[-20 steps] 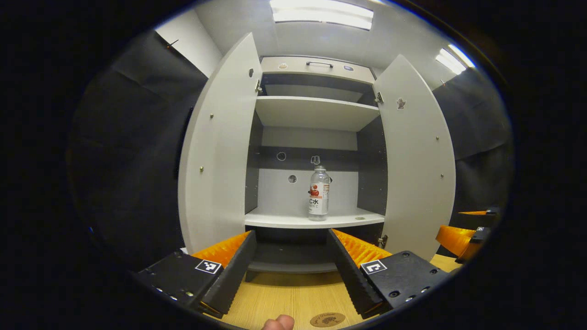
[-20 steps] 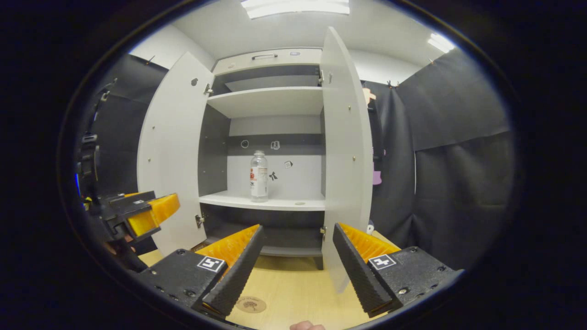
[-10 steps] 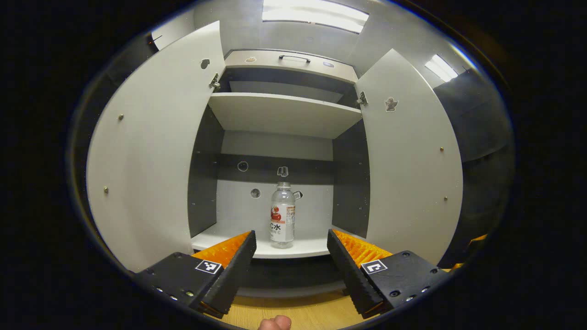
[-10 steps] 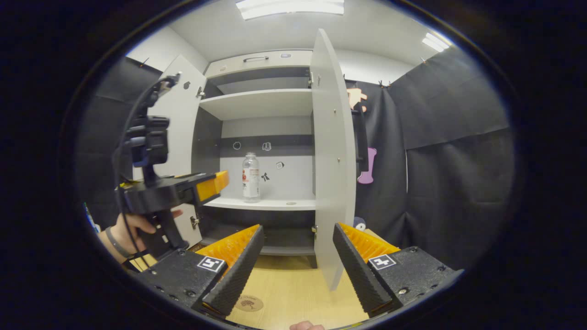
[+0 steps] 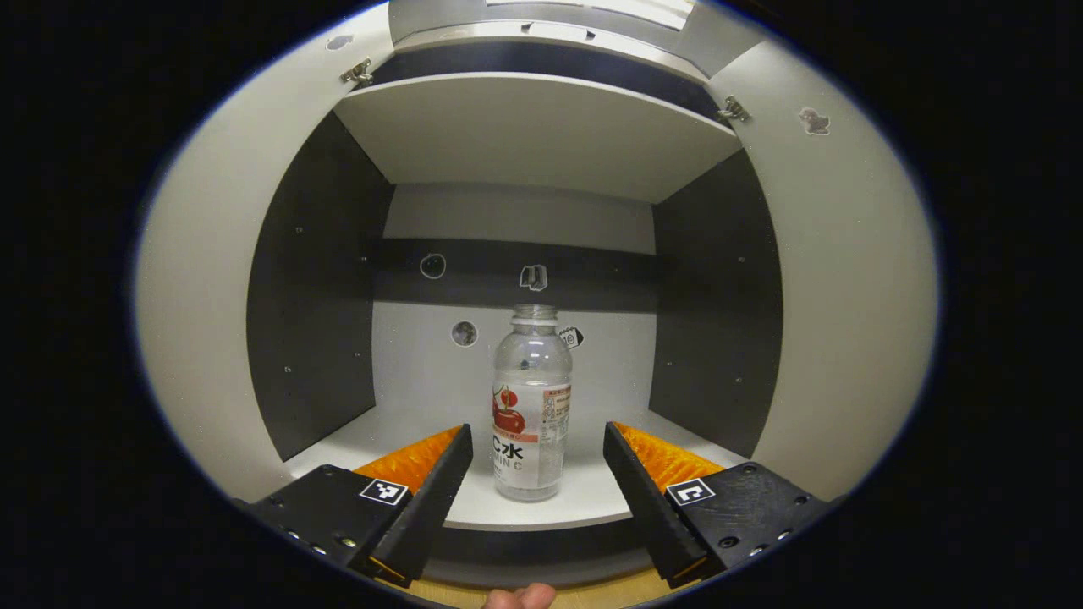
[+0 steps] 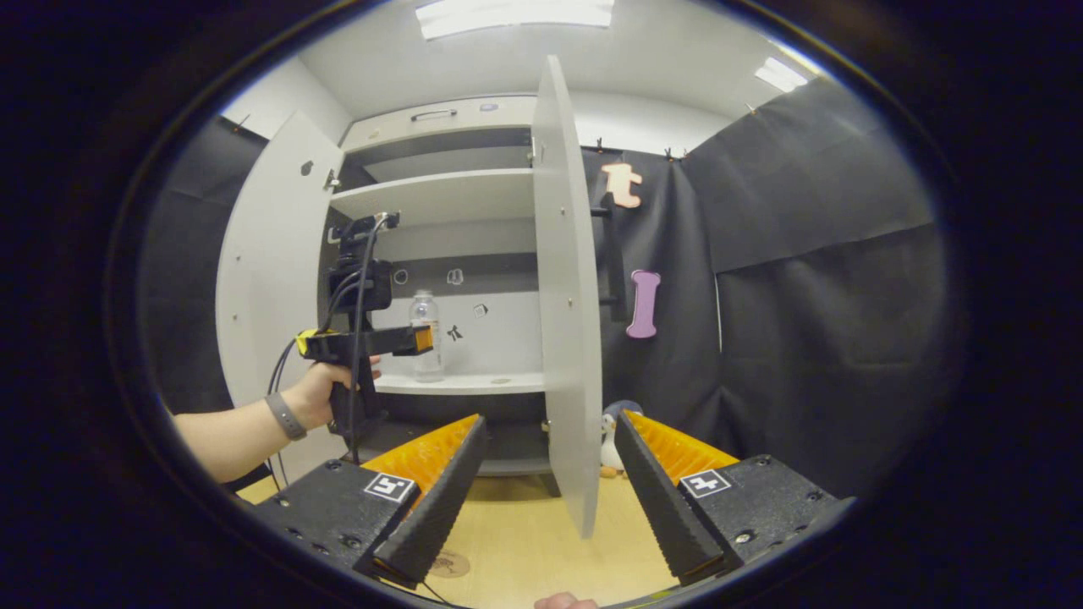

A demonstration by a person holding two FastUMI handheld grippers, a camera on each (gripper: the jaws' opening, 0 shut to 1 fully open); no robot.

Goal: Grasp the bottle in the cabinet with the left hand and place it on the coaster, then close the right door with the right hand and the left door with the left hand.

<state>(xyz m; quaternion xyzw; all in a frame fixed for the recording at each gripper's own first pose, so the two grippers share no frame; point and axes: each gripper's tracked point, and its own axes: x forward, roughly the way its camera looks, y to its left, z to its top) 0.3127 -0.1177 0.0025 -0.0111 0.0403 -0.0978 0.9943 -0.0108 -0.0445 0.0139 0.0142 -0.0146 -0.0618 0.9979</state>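
Cabinet (image 5: pixel 541 135) holds upright bottle (image 5: pixel 531 406); left gripper (image 5: pixel 533 474) released; right gripper (image 6: pixel 546 474) released.

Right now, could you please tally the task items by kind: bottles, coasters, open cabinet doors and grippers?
Bottles: 1, the bottle.
Coasters: 1, the coaster.
Open doors: 2, the left door, the right door.
Grippers: 2, the left gripper, the right gripper.
Total: 6.

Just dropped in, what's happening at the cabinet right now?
A person's left tool is open at the cabinet shelf, its fingers either side of the upright bottle, not gripping it. The right tool is open, low over the table, facing the edge of the open right door. Both doors are open.
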